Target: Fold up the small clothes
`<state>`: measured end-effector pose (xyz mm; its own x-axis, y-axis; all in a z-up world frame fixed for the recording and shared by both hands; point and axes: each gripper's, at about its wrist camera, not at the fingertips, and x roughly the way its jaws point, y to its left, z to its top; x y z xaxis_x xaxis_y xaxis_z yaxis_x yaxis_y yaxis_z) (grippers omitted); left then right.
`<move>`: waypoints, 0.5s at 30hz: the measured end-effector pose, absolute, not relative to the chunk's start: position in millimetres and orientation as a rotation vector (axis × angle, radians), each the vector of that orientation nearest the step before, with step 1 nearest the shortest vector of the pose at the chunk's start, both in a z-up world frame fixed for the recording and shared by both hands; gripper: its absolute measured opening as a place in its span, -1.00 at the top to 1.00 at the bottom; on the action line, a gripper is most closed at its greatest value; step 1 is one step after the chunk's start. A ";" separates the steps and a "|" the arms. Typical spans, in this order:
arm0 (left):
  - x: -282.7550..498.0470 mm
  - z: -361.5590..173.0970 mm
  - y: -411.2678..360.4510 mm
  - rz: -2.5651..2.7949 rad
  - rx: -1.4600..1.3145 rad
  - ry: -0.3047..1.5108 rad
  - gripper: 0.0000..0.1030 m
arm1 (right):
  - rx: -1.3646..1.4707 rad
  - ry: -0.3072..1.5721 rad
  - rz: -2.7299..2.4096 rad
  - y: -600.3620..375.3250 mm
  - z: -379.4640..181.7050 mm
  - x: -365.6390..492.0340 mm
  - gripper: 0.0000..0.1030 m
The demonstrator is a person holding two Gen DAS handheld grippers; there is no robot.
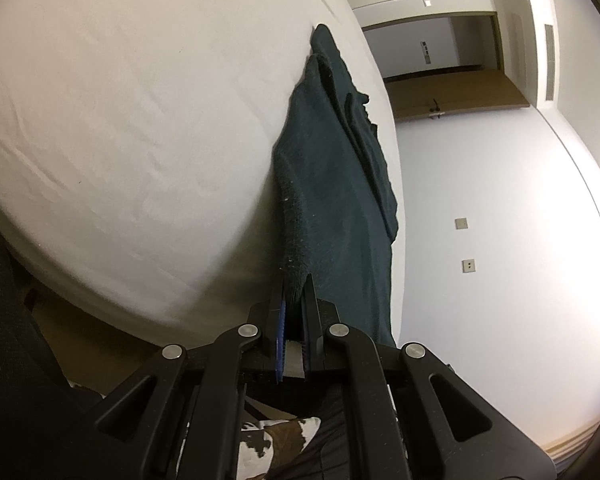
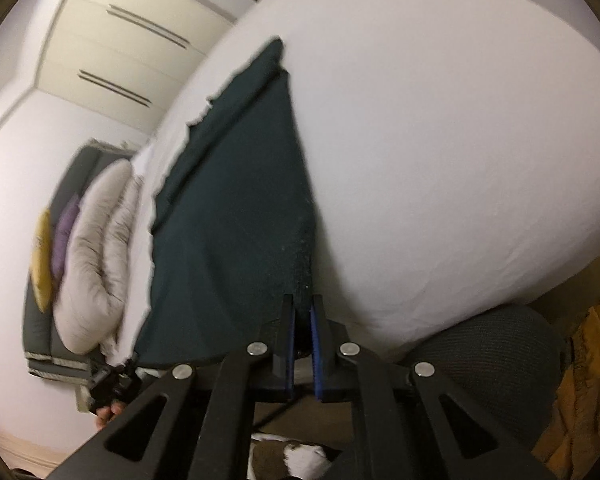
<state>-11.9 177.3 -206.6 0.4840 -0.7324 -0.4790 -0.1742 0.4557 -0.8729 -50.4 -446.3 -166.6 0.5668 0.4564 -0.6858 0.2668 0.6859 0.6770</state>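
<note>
Left claw (image 1: 296, 280) first: on the left wrist camera I see its two fingers closed tight on the near corner of a dark green cloth (image 1: 332, 184). From that pinch the cloth runs away from me, lying rumpled along the edge of a bed with a white sheet (image 1: 120, 120), its far end bunched into folds. Beyond the bed I see a pale wall (image 1: 480, 240) and a wooden door (image 1: 452, 92).

On the right wrist camera, my right claw (image 2: 302, 300) is closed on another corner of the same cloth (image 2: 240, 208); the fabric sits pinched between the blue pads (image 2: 314, 332). The cloth spreads out flat over the white sheet (image 2: 440, 140). At the left edge I see a pile of bedding (image 2: 96, 248) and, low down, part of the other gripper in a hand (image 2: 108, 412).
</note>
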 end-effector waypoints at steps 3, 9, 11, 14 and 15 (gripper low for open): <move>-12.2 -202.3 180.3 -0.441 -1.108 1.014 0.91 | 0.876 0.930 0.150 -446.3 -153.8 -51.5 0.85; -12.9 -189.9 192.6 -0.459 -1.211 0.928 0.92 | 0.978 0.817 0.213 -444.6 -137.7 -47.7 0.85; -12.1 -184.5 193.0 -0.463 -1.215 0.913 0.92 | 0.972 0.821 0.221 -439.5 -135.6 -45.2 0.85; -10.3 -179.0 192.0 -0.470 -1.222 0.903 0.92 | 0.960 0.833 0.223 -434.2 -135.6 -40.7 0.85; -9.5 -177.9 191.8 -0.474 -1.230 0.901 0.92 | 0.963 0.830 0.226 -433.5 -135.4 -39.1 0.85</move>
